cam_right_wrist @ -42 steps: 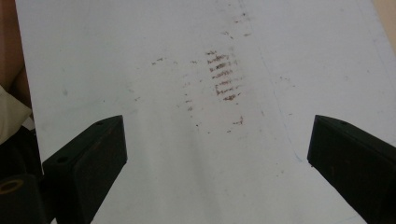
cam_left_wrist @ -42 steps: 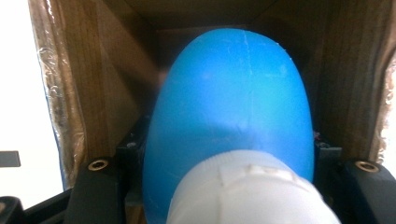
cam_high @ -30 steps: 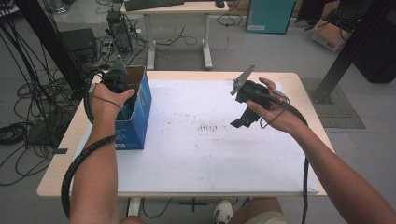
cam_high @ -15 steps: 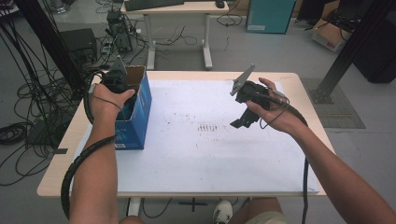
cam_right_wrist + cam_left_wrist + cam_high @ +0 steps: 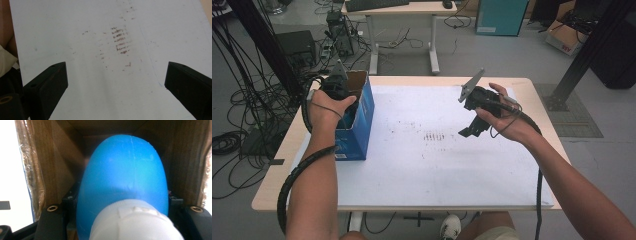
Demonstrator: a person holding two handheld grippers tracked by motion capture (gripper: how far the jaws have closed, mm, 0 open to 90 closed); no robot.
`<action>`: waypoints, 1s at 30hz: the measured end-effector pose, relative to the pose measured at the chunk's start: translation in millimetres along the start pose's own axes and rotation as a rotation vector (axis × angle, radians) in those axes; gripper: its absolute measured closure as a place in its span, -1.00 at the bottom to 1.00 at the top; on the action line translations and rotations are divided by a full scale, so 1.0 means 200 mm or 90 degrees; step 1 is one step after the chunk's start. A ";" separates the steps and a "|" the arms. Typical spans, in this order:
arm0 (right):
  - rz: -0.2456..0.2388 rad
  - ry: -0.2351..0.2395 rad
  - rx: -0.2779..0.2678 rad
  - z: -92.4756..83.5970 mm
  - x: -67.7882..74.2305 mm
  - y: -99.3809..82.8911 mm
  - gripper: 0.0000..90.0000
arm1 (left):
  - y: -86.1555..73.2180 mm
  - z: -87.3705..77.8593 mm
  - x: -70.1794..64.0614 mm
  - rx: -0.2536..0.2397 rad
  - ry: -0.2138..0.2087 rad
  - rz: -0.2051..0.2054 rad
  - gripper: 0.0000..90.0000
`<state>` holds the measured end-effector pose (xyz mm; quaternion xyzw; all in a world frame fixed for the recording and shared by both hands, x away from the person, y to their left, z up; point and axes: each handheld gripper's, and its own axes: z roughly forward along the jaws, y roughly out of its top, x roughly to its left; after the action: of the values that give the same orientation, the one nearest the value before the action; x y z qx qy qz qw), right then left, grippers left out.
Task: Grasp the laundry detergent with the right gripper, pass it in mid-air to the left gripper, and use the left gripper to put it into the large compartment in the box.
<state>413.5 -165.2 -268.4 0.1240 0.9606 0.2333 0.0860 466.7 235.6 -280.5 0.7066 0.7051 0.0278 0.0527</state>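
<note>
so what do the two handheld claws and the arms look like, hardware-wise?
Both are black. The left claw and right claw each carry a grey three-cornered plate on top. A ribbed black cable trails along the left forearm; a smoother one hangs beside the right. Forearms bare, no sleeves. Blocky jaws have screw holes.

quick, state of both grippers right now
left gripper: shut on the blue bottle inside the box
right gripper: open, holding nothing

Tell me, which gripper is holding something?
The left gripper, reaching into the blue box: its fingers clamp a blue bottle. The right gripper hangs open above the white sheet.
</note>
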 end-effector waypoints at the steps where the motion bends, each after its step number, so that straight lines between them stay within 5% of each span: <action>1: 0.000 0.000 -0.001 0.00 0.00 0.00 -0.89 | 0.00 0.00 0.00 0.000 0.000 0.000 -0.20; 17: -0.009 -0.002 -0.004 -0.01 0.00 0.01 -0.89 | -0.01 -0.01 0.00 0.001 0.004 0.005 -0.25; 30: -0.015 -0.002 -0.004 -0.01 0.01 0.04 -0.89 | -0.02 -0.10 -0.01 -0.009 0.021 0.017 -0.32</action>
<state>411.6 -159.3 -262.8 0.1132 0.9611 0.2349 0.0909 459.5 233.4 -261.2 0.7152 0.6959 0.0452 0.0461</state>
